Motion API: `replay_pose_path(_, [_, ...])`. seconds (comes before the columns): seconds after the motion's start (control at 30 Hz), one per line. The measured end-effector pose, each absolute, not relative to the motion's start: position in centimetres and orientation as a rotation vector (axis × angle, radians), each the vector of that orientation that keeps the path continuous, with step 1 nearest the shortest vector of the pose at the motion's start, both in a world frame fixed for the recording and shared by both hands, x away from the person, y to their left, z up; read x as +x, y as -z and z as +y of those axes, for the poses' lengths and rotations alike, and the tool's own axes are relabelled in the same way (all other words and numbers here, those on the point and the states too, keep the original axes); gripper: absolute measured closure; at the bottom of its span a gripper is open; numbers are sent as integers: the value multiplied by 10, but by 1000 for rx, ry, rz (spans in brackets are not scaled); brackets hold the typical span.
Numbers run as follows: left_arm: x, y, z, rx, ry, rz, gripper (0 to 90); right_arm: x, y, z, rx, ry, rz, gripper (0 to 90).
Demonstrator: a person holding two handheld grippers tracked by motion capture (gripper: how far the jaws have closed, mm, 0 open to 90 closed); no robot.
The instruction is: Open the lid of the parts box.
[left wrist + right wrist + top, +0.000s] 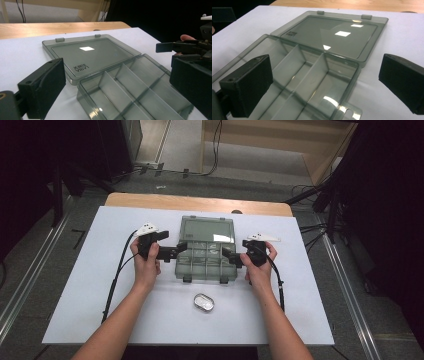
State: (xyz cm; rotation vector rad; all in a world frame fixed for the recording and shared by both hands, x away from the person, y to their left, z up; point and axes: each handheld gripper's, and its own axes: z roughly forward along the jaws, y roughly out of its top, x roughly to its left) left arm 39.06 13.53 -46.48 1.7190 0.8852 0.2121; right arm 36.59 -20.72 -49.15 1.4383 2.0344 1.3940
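organizer box (206,255) lies open on your white sheet (100,285) over the wooden table (150,200); left gripper (181,248) and right gripper (227,254) flank it, jaws wide, empty.

Print on box lid (80,69) too small to read; box tray (294,82) cut off at bottom edge.

Smoky compartment box (206,255), lid open flat
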Motion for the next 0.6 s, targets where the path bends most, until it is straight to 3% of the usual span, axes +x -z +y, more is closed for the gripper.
replay_pose_path(0.6, [346,467,175,1735,-313,862,0,324,483,-208,1299,-1378,2028,0])
